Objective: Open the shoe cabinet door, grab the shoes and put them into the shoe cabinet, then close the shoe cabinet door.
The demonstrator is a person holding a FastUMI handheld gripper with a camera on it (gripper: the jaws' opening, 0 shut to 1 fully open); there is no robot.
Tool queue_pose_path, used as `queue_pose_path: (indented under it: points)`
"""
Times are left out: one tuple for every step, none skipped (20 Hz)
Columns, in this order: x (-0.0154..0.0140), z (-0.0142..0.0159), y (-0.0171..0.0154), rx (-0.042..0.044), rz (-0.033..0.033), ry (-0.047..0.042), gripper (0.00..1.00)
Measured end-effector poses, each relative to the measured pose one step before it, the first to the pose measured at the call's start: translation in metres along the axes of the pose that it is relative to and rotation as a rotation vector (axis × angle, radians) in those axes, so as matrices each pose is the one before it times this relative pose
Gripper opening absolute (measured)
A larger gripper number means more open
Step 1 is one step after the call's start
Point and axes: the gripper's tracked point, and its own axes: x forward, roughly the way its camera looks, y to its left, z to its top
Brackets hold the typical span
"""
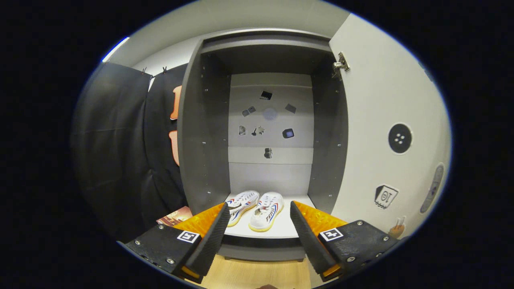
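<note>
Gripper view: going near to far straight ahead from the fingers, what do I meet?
Open gripper with nothing between its fingers → wooden floor → cabinet's bottom shelf → pair of white shoes on that shelf → cabinet's back panel.

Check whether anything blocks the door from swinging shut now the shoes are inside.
Nothing visible does. The shoes sit fully on the cabinet floor behind its front edge, the gripper is open and outside, and the door hangs open to the right.

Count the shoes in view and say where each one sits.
2. The left shoe and the right shoe lie side by side on the cabinet floor, beyond the open gripper fingers, which hold nothing. The cabinet door stands open.
</note>
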Motion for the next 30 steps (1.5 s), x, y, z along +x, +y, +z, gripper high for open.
queue_pose_path:
  points:
    - [-0.01321, 0.00100, -0.00535, -0.00490, -0.01360, -0.01034, 0.93]
    - [-0.01342, 0.00009, -0.00634, 0.00354, -0.01916, -0.00961, 0.93]
    - [-0.01424, -0.00123, -0.00174, 0.01465, -0.00062, -0.00618, 0.94]
    - [-0.01435, -0.00052, -0.00123, 0.01538, 0.01203, -0.00529, 0.93]
    - [-0.01435, 0.00172, -0.00275, 0.00675, 0.00753, -0.01060, 0.93]
    - [-0.01296, 0.00229, -0.00655, -0.00962, -0.00665, -0.01290, 0.93]
    - [-0.01224, 0.00176, -0.00848, -0.02234, -0.02106, -0.01667, 0.93]
    - [-0.01218, 0.00346, -0.01186, -0.02648, -0.03247, -0.02044, 0.93]
    - [-0.01232, 0.00281, -0.00797, -0.02283, -0.02852, -0.01878, 0.93]
    - [-0.01207, 0.00169, -0.00890, -0.01724, -0.02089, -0.01105, 0.93]
    - [-0.01433, 0.00234, -0.00768, -0.00846, -0.01368, -0.01003, 0.93]
    - [-0.01272, 0.00307, -0.00710, 0.00098, -0.00676, -0.00790, 0.93]
    - [-0.01196, 0.00454, -0.00492, 0.00987, 0.00559, -0.01077, 0.93]
    - [-0.00563, 0.00490, 0.00003, 0.01851, 0.01037, -0.01357, 0.93]
    - [-0.00998, 0.00371, -0.00524, 0.02497, 0.00184, -0.00280, 0.93]
    - [-0.01140, 0.00172, -0.00971, 0.01743, -0.01100, -0.00744, 0.93]
    - [-0.00388, 0.00098, -0.01171, 0.00756, -0.01850, -0.00652, 0.93]
    - [-0.00587, 0.00219, -0.01279, 0.00288, -0.02277, -0.00789, 0.93]
    - [-0.00443, 0.00125, -0.01310, 0.00329, -0.02358, -0.00312, 0.94]
    - [-0.00583, -0.00004, -0.01299, 0.00343, -0.01987, 0.00226, 0.94]
    - [-0.00375, 0.00051, -0.01085, 0.00432, -0.01592, 0.00003, 0.94]
    - [-0.00352, 0.00186, -0.01044, 0.00408, -0.01333, 0.00207, 0.94]
    - [-0.00396, 0.00232, -0.00743, 0.00285, -0.00900, 0.00318, 0.93]
    - [-0.00232, 0.00104, -0.00835, -0.00093, -0.00869, -0.00316, 0.93]
    - [-0.00034, 0.00090, -0.01028, -0.00329, -0.01454, -0.00322, 0.94]
    - [0.00076, -0.00064, -0.01243, -0.00422, -0.01655, 0.00127, 0.93]
    - [0.00225, -0.00343, -0.01235, -0.00397, -0.01640, 0.00945, 0.93]
    - [0.00334, -0.00486, -0.01108, -0.00105, -0.00936, 0.01091, 0.93]
    - [0.00407, -0.00666, -0.00850, -0.00064, -0.00266, 0.01853, 0.93]
    - [0.00536, -0.00688, -0.00746, 0.00138, 0.00268, 0.01629, 0.93]
